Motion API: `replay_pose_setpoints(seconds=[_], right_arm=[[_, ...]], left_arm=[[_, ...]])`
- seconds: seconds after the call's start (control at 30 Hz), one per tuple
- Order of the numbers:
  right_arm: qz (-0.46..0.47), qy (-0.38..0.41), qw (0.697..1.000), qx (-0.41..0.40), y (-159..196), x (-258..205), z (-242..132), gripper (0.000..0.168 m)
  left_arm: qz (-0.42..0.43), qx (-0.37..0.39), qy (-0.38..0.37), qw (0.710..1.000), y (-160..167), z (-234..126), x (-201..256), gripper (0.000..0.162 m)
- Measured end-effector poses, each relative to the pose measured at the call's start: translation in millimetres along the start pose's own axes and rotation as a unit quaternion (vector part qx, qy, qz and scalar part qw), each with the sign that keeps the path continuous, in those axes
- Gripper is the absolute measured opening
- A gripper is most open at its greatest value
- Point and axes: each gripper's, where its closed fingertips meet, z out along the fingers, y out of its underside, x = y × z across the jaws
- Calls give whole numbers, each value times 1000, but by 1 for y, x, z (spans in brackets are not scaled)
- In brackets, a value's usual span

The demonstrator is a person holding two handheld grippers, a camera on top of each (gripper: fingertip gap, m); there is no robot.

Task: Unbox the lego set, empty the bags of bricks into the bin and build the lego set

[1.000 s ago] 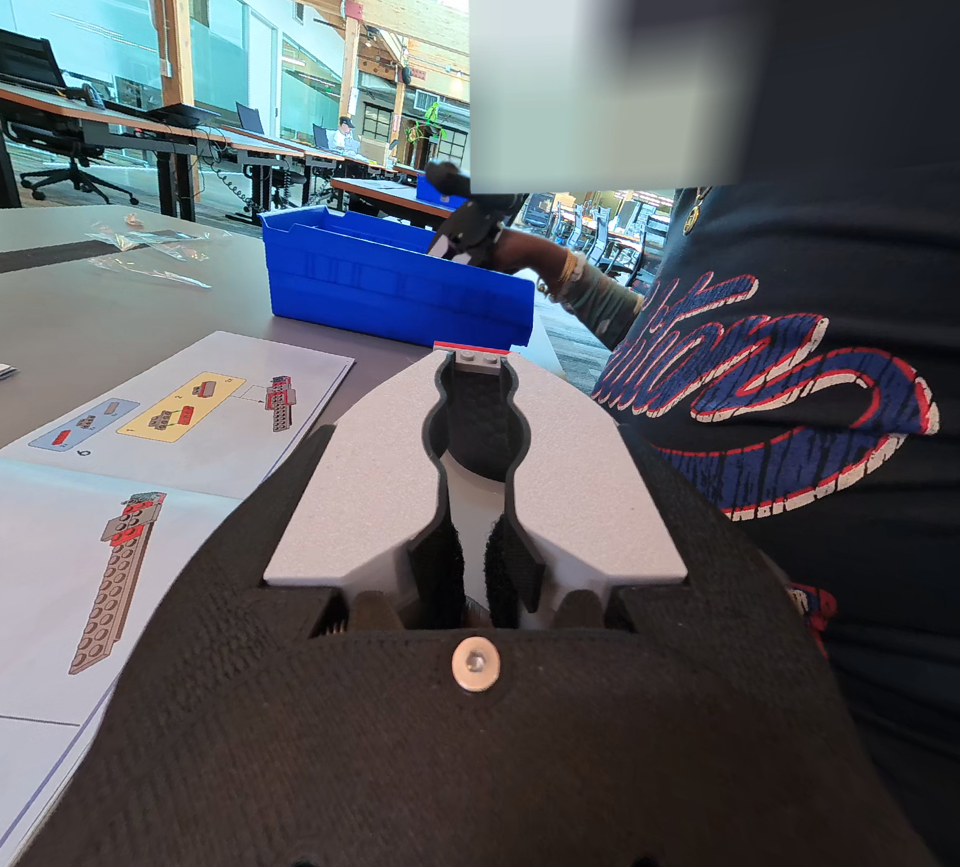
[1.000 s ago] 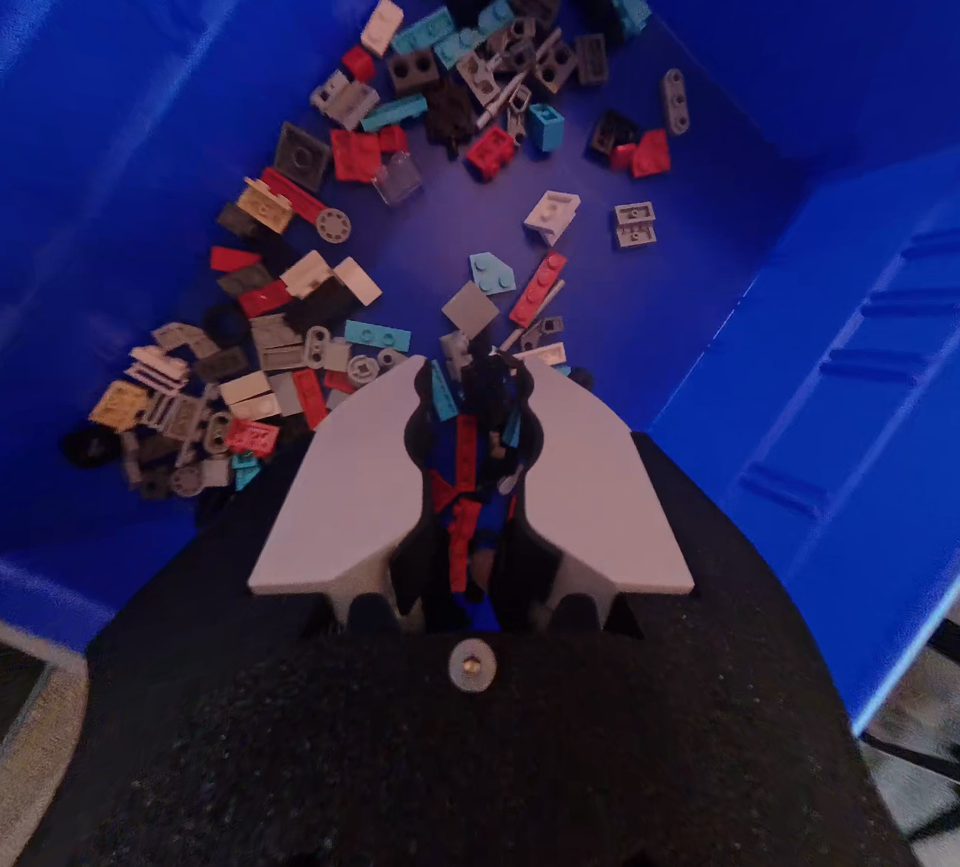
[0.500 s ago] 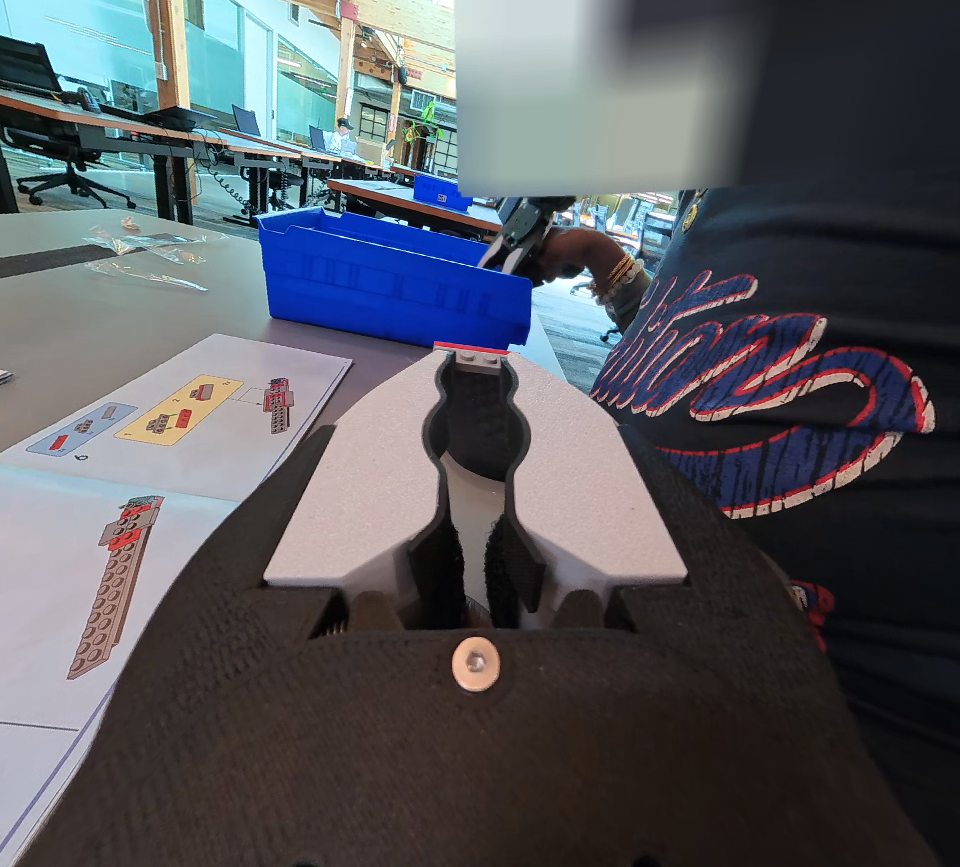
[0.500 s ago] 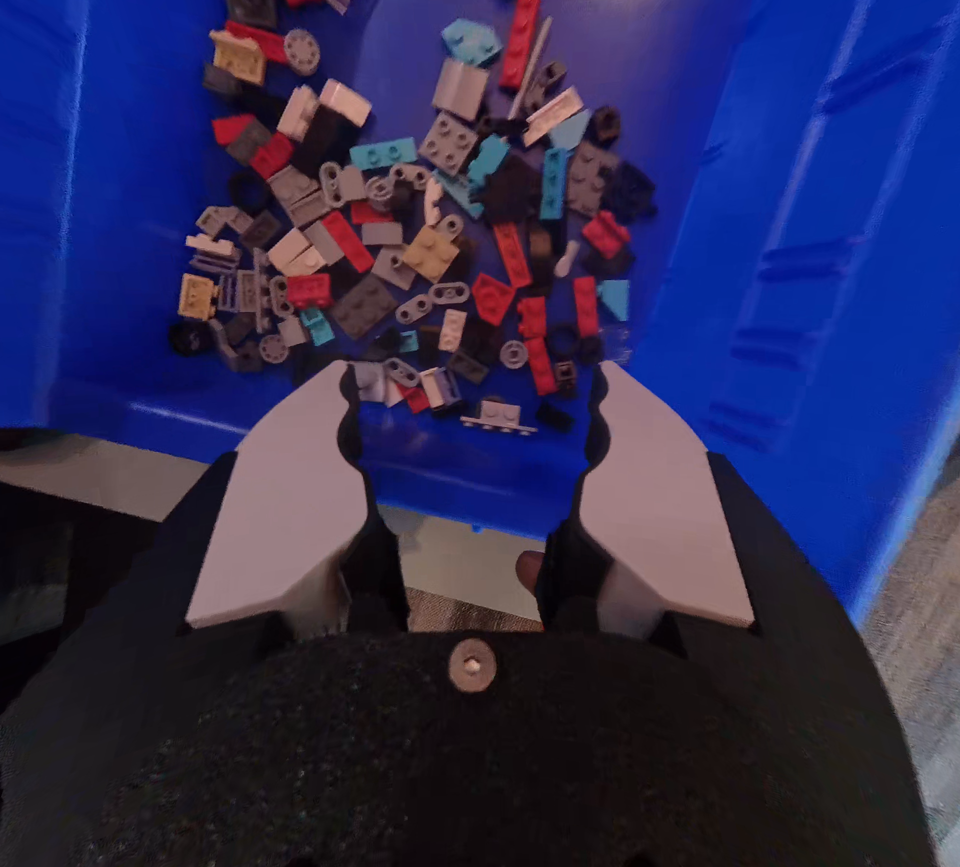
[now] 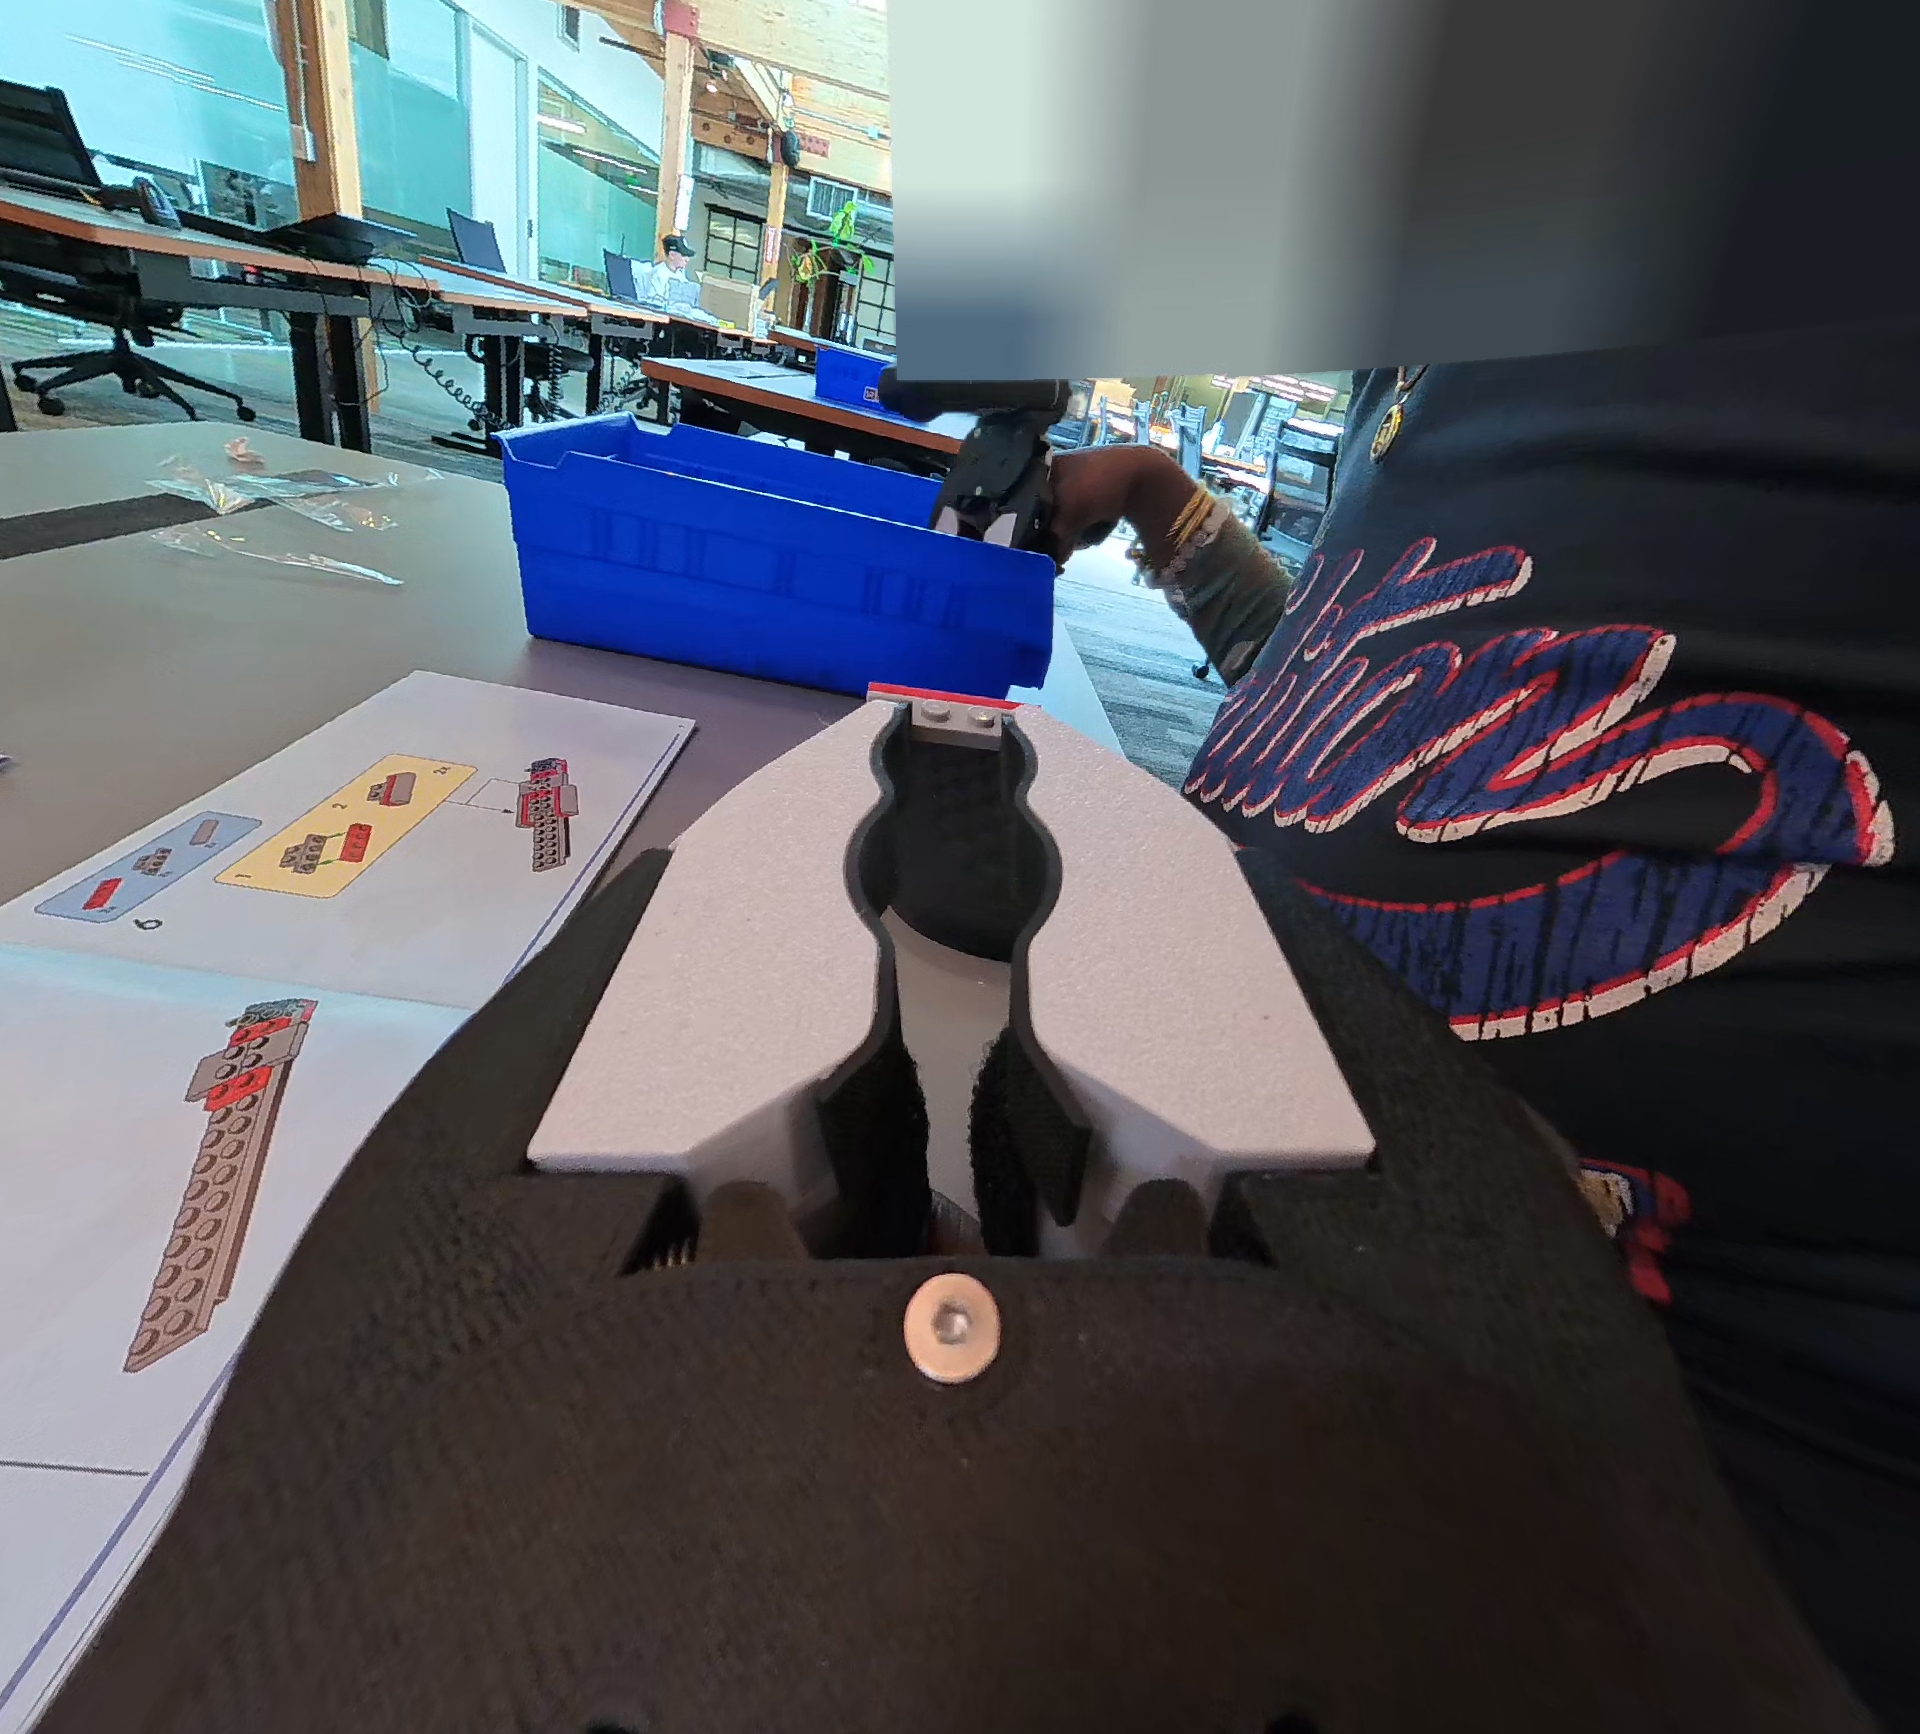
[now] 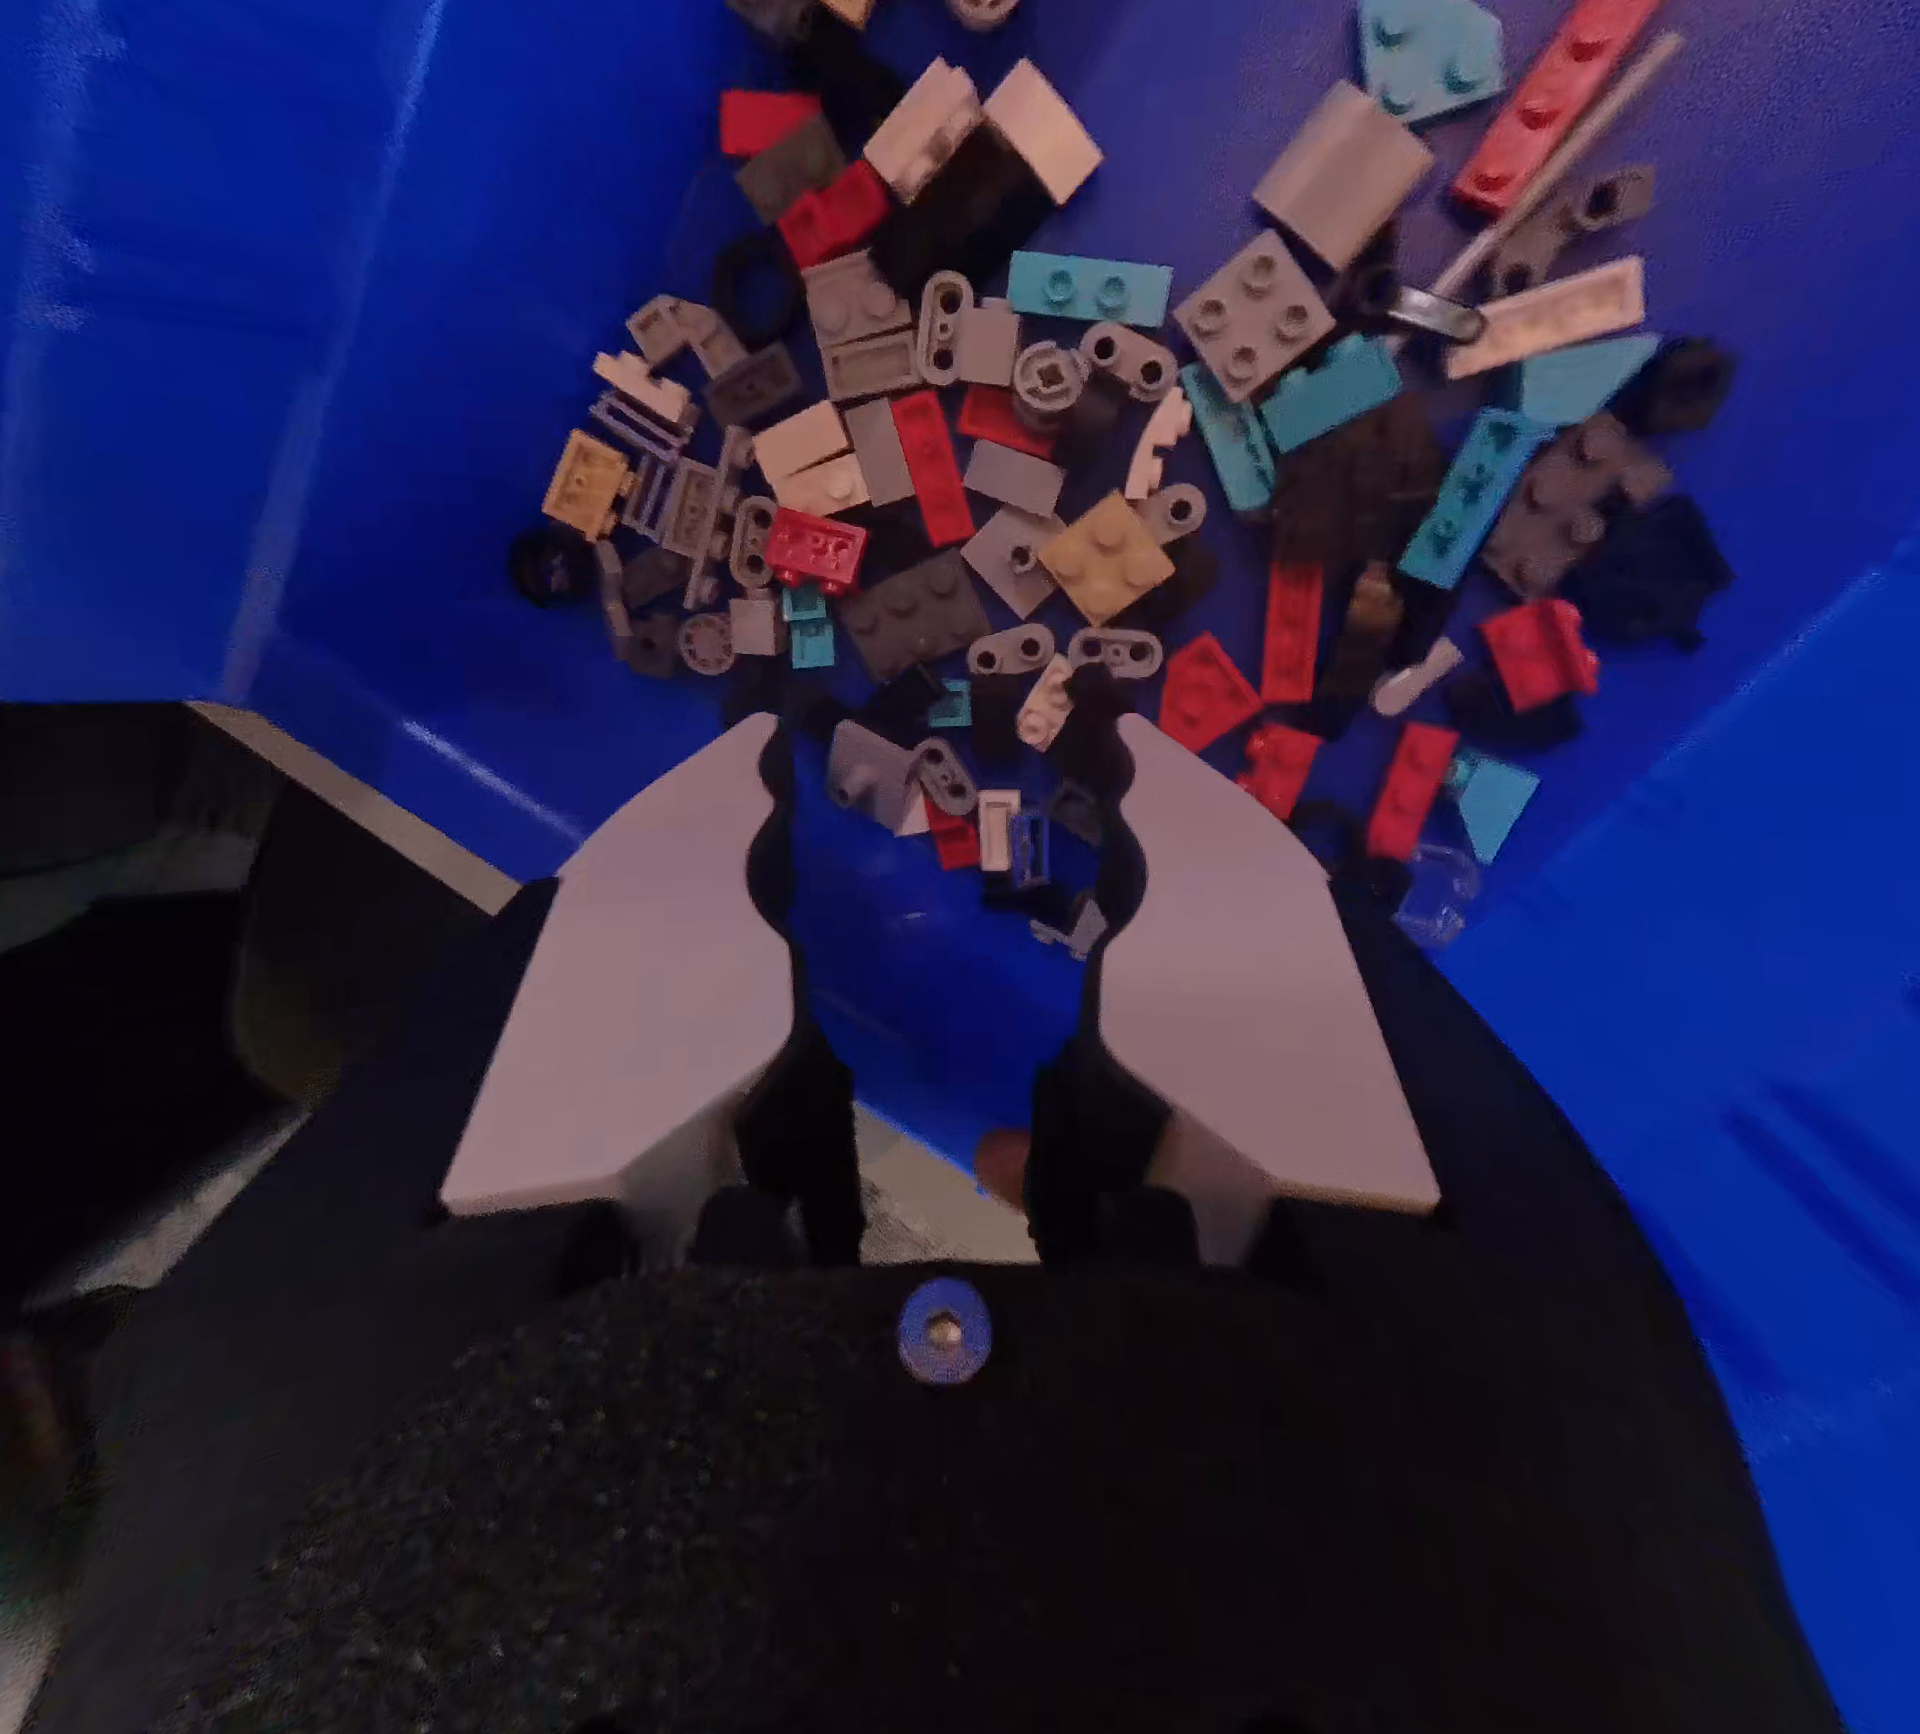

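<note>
Right tongs: jaws are now held moderately apart and empty; half a second ago they were spread wider above the near rim, a second ago nearly closed deep among the parts. A fresh pick is judged to be under way, with nothing taken yet. The tongs are angled down into the blue bin, tips just over the near edge of the loose bricks.

Left tongs: kept narrow on a small grey-and-red assembly, held unmoved over the counter beside the open instruction booklet.
</note>
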Motion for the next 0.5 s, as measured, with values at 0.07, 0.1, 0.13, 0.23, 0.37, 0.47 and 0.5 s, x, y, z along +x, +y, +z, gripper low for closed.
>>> replay_pose_setpoints(seconds=[0.07,0.1,0.13,0.23,0.37,0.47,0.5], right_arm=[[-29,23,999,-15,-2,6,2,46],[-38,29,999,-12,-5,7,1,41],[-43,60,997,-11,-8,16,-1,29],[-70,112,991,-17,-9,32,-8,28],[-131,34,989,55,-33,3,-13,49],[-209,-1,975,75,-40,-18,-8,50],[-224,-1,972,72,-40,-20,-5,48]], left_arm=[[0,-1,-3,1000,0,0,-1,16],[-1,-1,-3,1000,0,0,-1,16],[-2,-1,-4,1000,0,0,-1,16],[-7,-4,-2,1000,1,0,-2,16],[-12,-7,-2,1000,2,1,-3,16],[-17,-6,-4,1000,1,1,-4,16],[-18,-6,-5,1000,1,1,-5,16]])
